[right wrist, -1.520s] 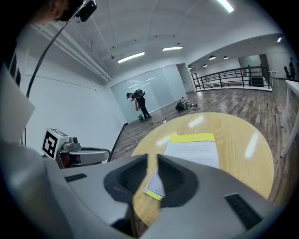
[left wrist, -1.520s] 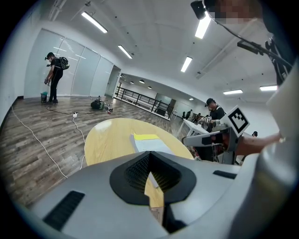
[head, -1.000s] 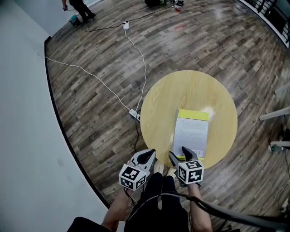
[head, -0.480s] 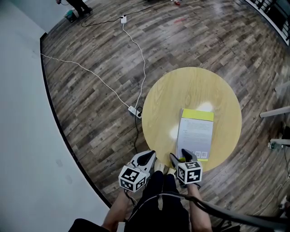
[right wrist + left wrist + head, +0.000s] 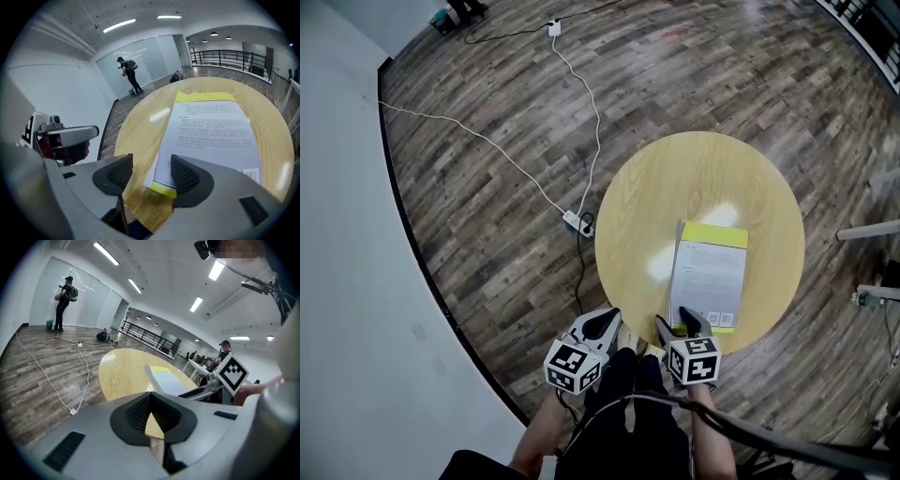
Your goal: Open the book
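Flat on the near right part of the round pale-yellow wooden table (image 5: 675, 197) lies the white paperback book with yellow bands at both ends (image 5: 711, 281), closed, its printed cover facing up and a barcode by its near edge. The right gripper (image 5: 675, 321) hovers at the table's near rim with its two black ribbed jaws apart; in the right gripper view the book's (image 5: 211, 126) near left corner sits in the gap between them, and neither jaw visibly presses on it. The left gripper (image 5: 605, 319) is held off the table's near left edge, over the dark grey-brown plank floor (image 5: 487, 234). Its own view shows its jaws (image 5: 150, 397) brought together at the tips with nothing clamped, and the tabletop (image 5: 122, 371) and the book (image 5: 166, 380) ahead of it. A thin white cable (image 5: 487, 145) runs across the floor to a white power strip (image 5: 574, 222) beside the table. A person with a backpack (image 5: 127, 70) stands far off by the glass wall.
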A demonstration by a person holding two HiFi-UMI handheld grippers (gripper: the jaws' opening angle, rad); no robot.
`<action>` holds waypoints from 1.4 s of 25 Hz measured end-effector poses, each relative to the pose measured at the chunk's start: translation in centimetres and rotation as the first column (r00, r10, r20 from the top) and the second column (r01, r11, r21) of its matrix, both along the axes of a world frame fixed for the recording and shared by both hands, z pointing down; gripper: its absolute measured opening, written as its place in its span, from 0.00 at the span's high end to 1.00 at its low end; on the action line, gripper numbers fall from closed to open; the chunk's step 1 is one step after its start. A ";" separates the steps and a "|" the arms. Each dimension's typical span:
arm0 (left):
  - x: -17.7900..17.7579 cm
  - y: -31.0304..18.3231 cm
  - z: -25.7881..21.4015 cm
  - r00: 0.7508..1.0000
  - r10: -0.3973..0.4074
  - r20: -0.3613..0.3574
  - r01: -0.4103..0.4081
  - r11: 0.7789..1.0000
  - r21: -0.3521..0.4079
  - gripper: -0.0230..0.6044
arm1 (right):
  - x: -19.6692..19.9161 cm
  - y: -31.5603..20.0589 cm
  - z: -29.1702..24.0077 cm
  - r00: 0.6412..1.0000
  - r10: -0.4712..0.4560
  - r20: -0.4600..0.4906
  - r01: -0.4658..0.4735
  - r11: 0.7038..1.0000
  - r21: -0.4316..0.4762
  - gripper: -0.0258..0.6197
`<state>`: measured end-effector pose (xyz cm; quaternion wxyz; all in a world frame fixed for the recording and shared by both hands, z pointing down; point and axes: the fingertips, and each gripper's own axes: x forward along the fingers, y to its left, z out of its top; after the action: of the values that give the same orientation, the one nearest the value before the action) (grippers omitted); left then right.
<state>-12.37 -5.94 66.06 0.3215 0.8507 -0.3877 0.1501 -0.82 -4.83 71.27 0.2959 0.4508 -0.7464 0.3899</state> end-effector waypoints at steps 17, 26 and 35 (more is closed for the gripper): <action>-0.8 0.1 -0.3 1.000 -0.022 -0.005 0.022 1.000 0.003 0.97 | 0.3 -0.1 0.1 0.990 -0.002 -0.142 0.004 1.000 0.017 0.95; -0.4 0.1 -0.8 1.000 -0.018 -0.005 0.018 1.000 0.012 0.97 | 0.6 -0.1 -0.7 0.995 0.025 -0.101 -0.022 0.999 0.029 0.95; 0.5 0.2 -2.4 1.000 -0.009 -0.005 0.009 0.999 0.041 0.97 | 2.0 -0.1 -3.6 0.996 0.067 -0.053 -0.062 0.995 0.081 0.95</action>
<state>-11.91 -5.72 63.66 0.3055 0.8559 -0.3936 0.1387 1.16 -4.92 67.71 0.2856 0.4969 -0.7379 0.3565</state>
